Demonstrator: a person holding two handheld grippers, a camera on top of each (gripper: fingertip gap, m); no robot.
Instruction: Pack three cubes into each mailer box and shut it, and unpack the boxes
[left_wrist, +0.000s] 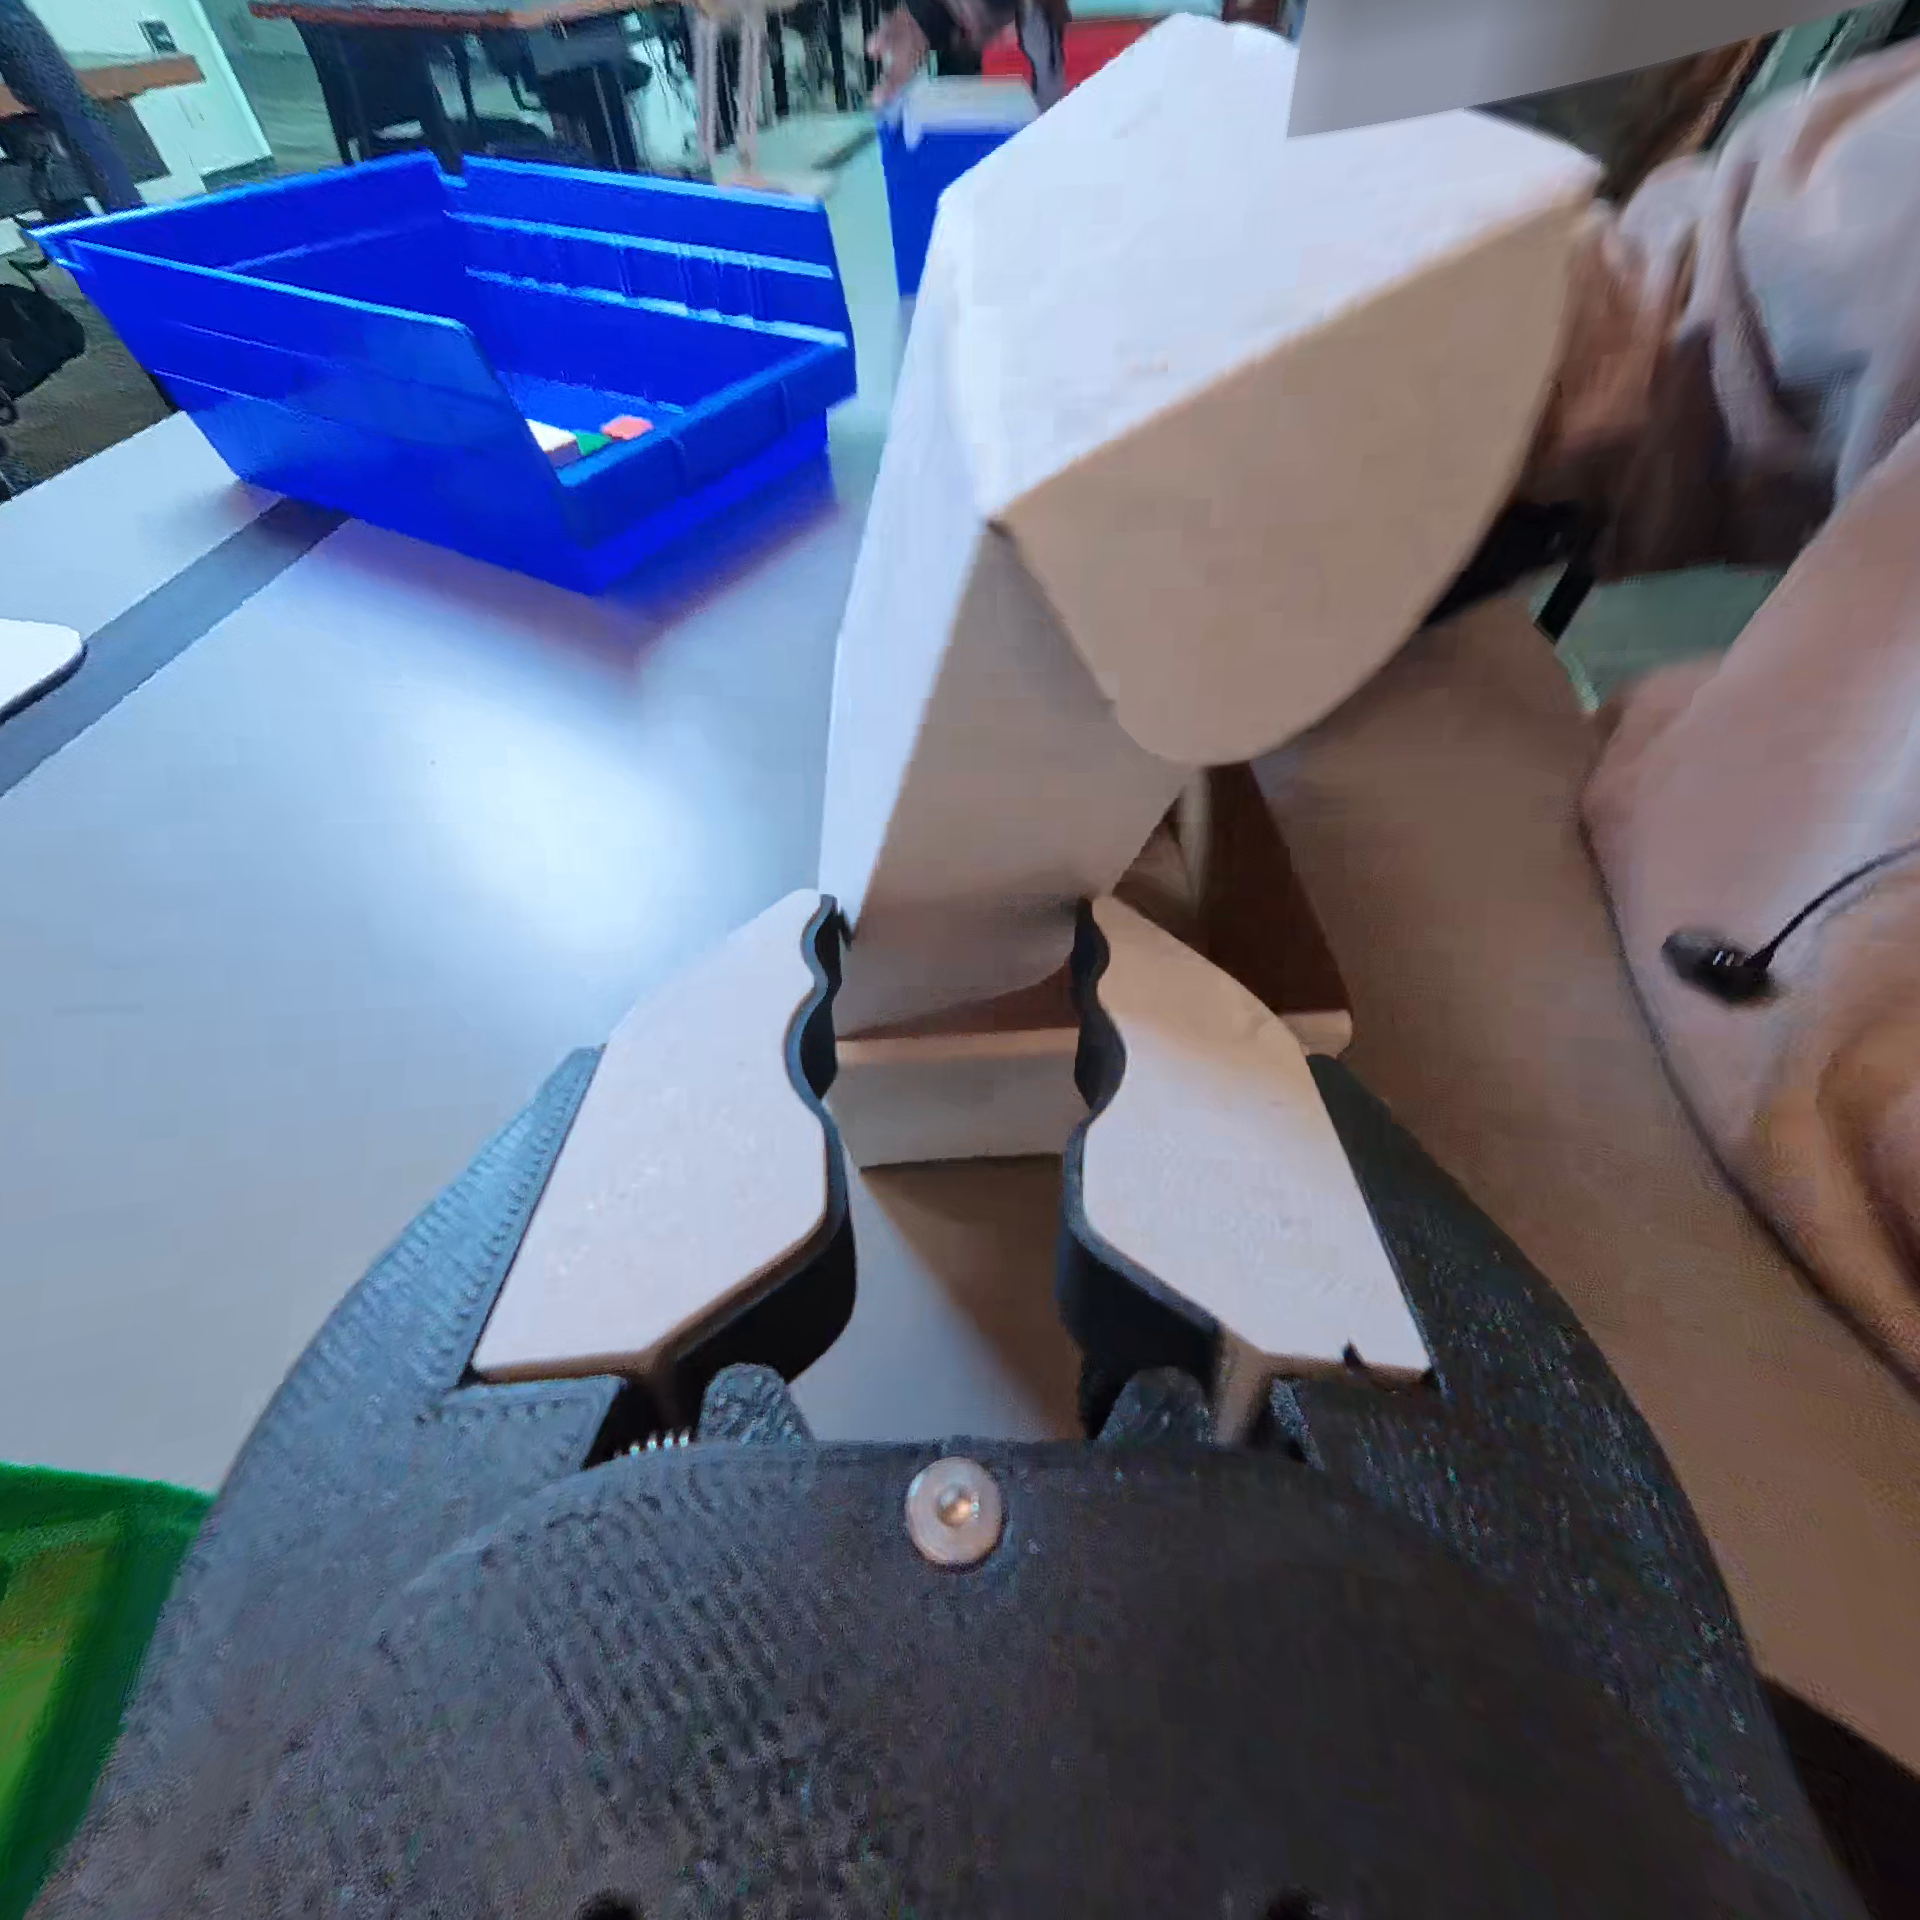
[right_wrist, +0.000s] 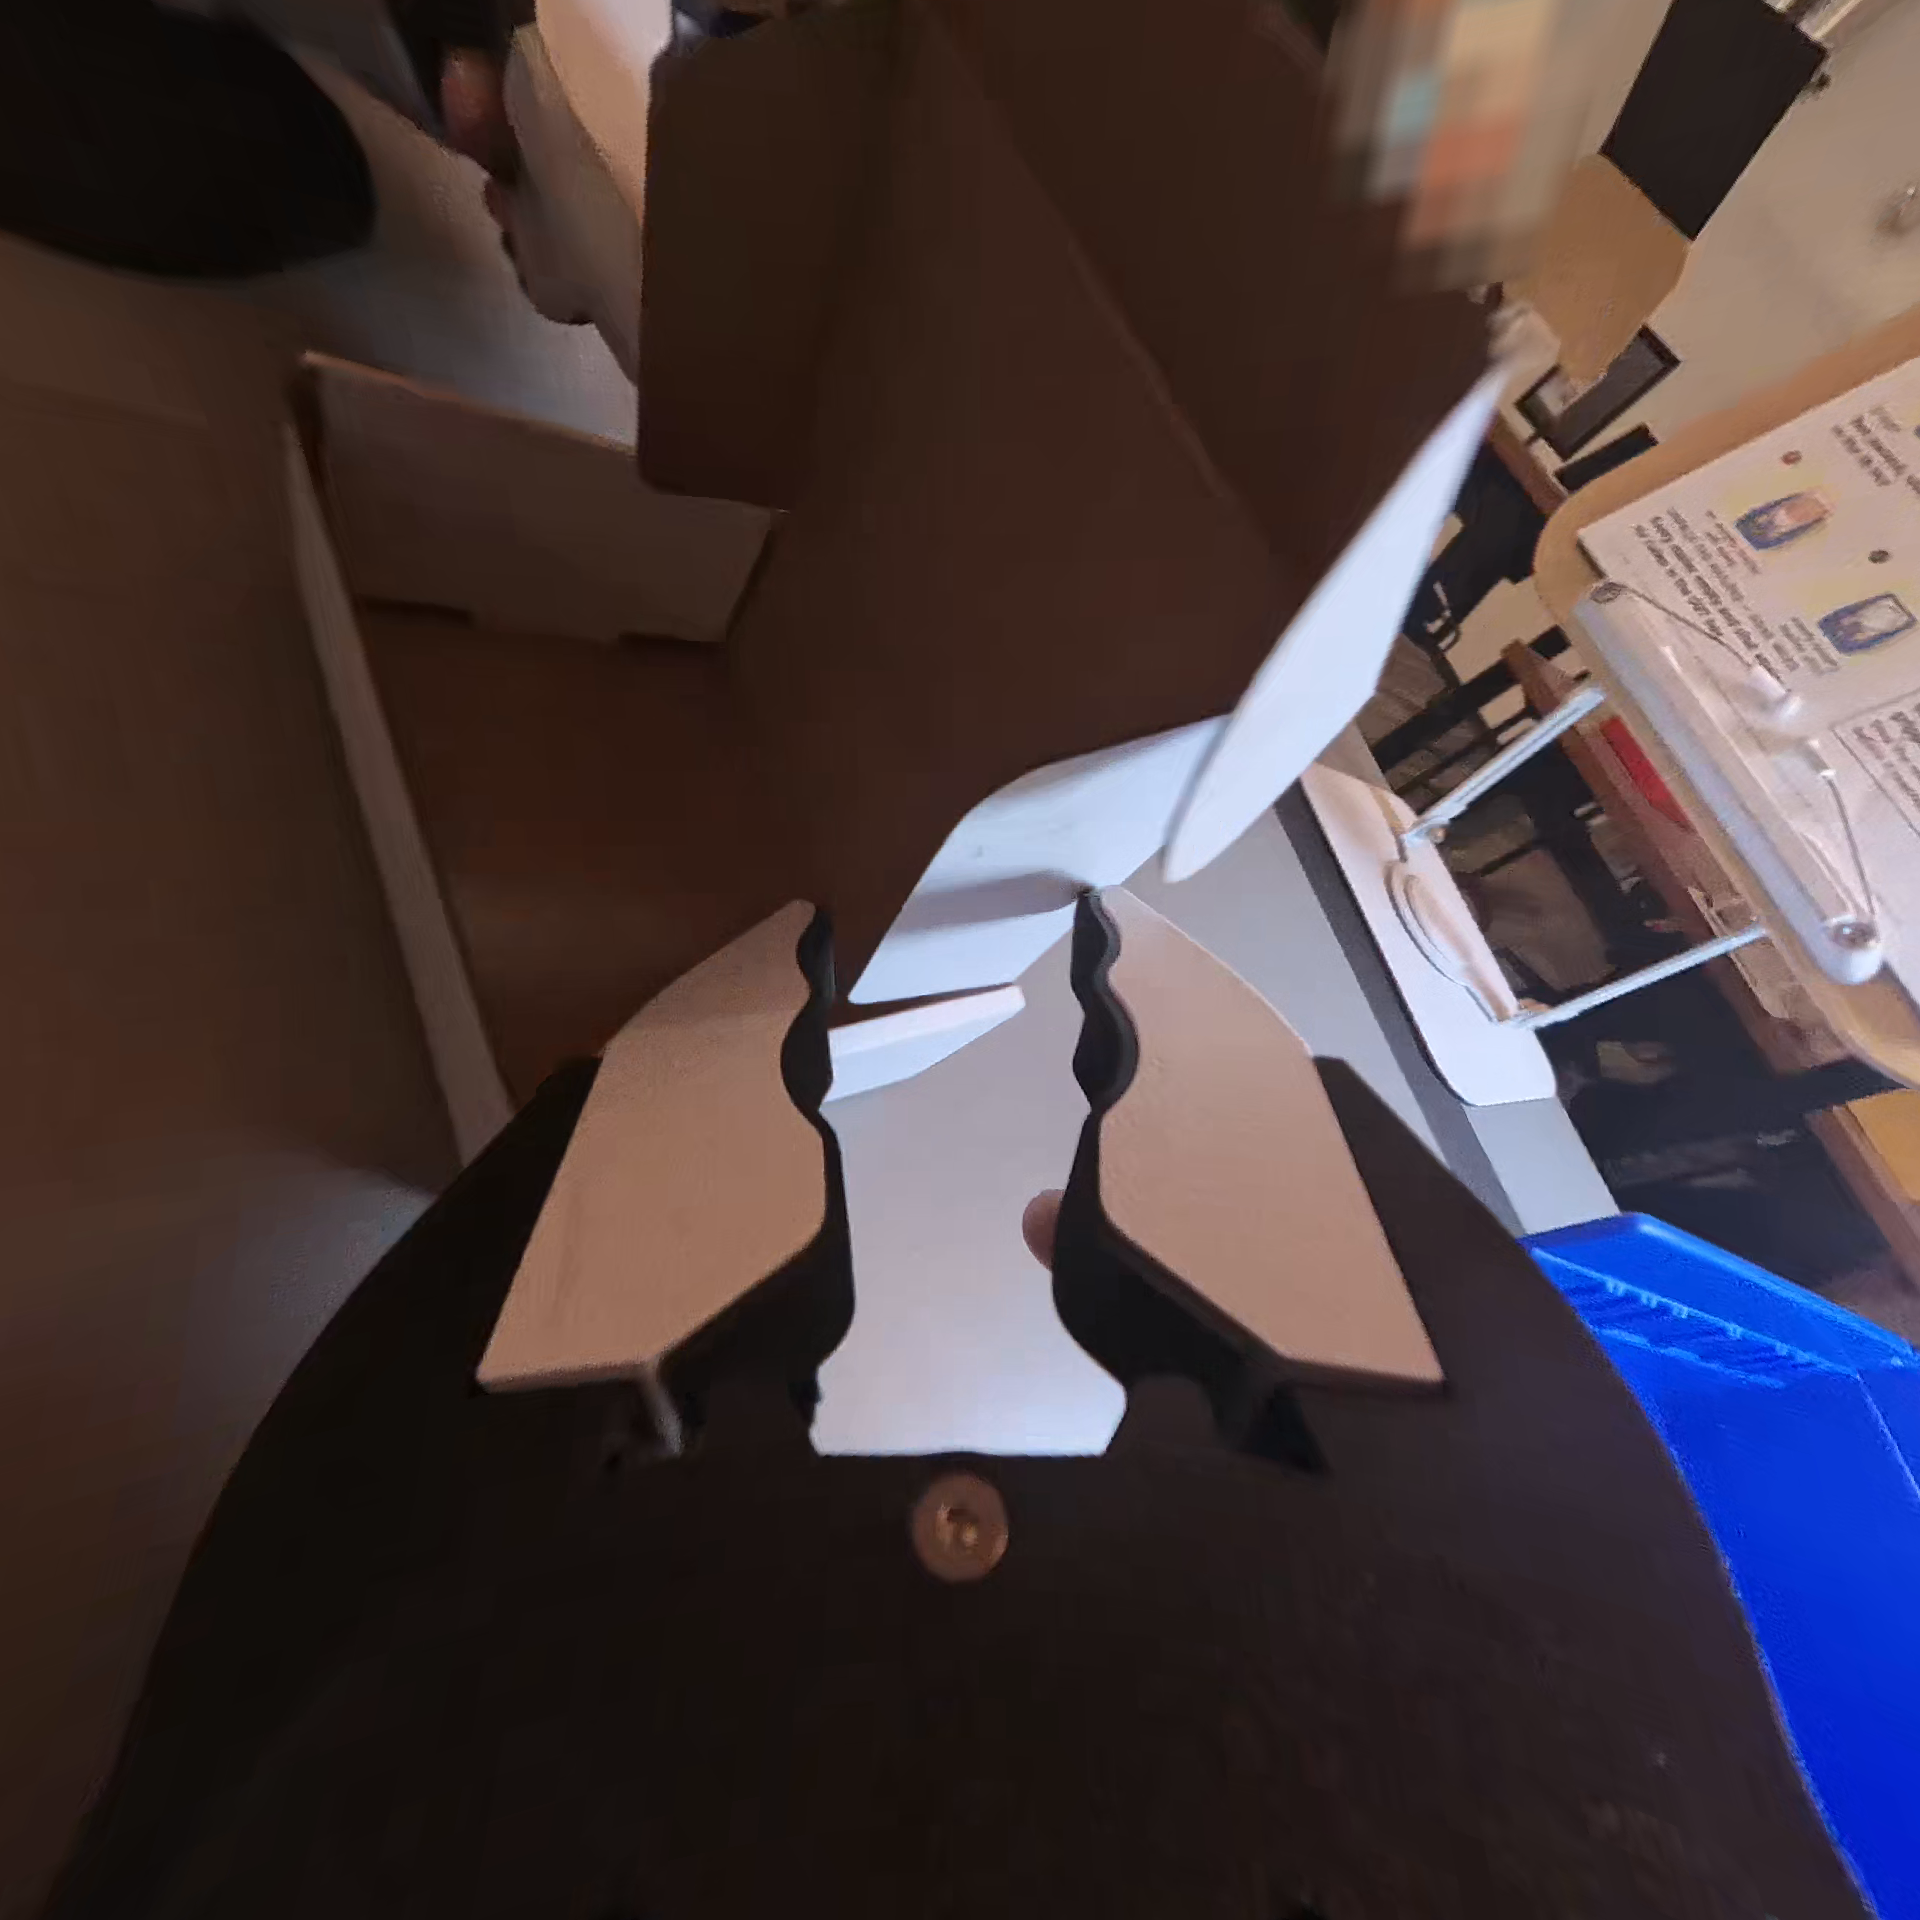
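A pale grey table (left_wrist: 343, 852) with a smooth, glossy top filled the left wrist view, with dark desks and chair legs blurred in the room behind it. A darker strip ran across the table's far left part, and open surface lay between the left claw (left_wrist: 951, 925) and a blue plastic bin (left_wrist: 343, 343), which stood well apart toward the far edge. The bin had ribbed, sloping walls and a low front lip; a few small coloured cubes (left_wrist: 592, 436) lay in its near corner.

The left claw, of rough black printed plastic with flat pale pads and wavy inner edges, stood at a narrow gap, its tips on either side of the lower edge of a white mailer box (left_wrist: 1195, 343). Whether they pressed it could not be told. The cardboard box was raised and tilted, its lid and angled side flap folded out, brown inside. A person's sleeve (left_wrist: 1766, 312) crowded the right side.

In the right wrist view, the right claw (right_wrist: 956, 925) was also parted narrowly, with a white flap (right_wrist: 1049, 842) of the box reaching between its tips; a grip was unclear. Brown cardboard panels closed in on the left. Another blue bin (right_wrist: 1766, 1455) sat close at the lower right.
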